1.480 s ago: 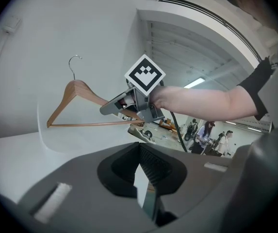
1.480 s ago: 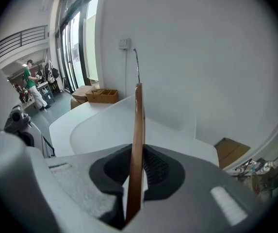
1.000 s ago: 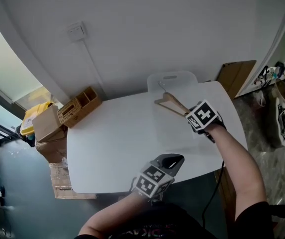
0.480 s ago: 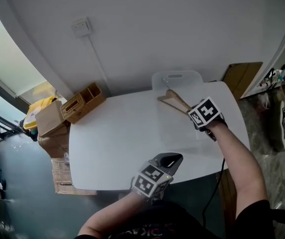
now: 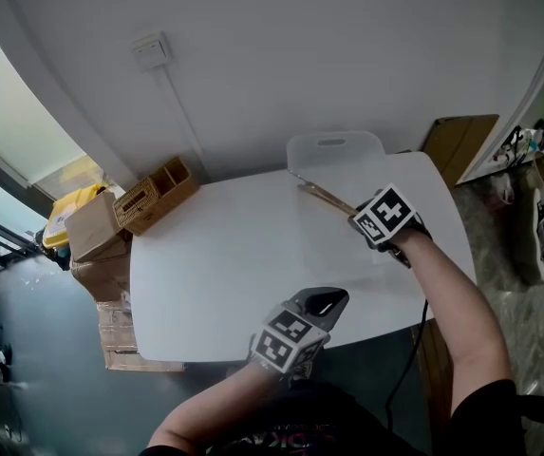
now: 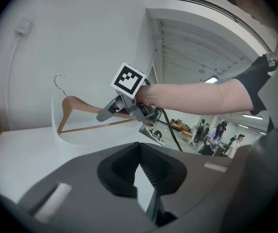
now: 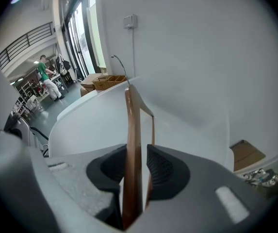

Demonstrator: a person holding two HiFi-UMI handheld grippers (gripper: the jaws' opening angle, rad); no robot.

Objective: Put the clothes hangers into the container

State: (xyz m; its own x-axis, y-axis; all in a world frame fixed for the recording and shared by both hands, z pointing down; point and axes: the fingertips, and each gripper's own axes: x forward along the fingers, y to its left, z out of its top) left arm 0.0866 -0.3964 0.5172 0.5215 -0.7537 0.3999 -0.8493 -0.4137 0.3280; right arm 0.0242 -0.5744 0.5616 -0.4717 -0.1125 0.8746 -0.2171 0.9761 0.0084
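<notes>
A wooden clothes hanger (image 5: pixel 324 196) with a metal hook lies tilted low over the white container (image 5: pixel 333 150) at the table's far edge. My right gripper (image 5: pixel 352 211) is at the hanger's near end. In the right gripper view the hanger's bar (image 7: pixel 131 144) runs between the jaws, which are opening: it rests against the left pad with a gap to the right pad. In the left gripper view, the hanger (image 6: pixel 80 108) stands inside the container's wall. My left gripper (image 5: pixel 324 302) rests at the table's near edge, slightly open, with nothing between its jaws.
The white table (image 5: pixel 215 283) is bare between the grippers. A wicker basket (image 5: pixel 153 198) sits at its far left corner, with cardboard boxes (image 5: pixel 91 231) on the floor beside it. A brown board (image 5: pixel 452 145) leans right of the container.
The hanger has dropped from a raised, tilted pose to lie lower over the container. My right gripper moved slightly left with it. The left gripper stayed put.
</notes>
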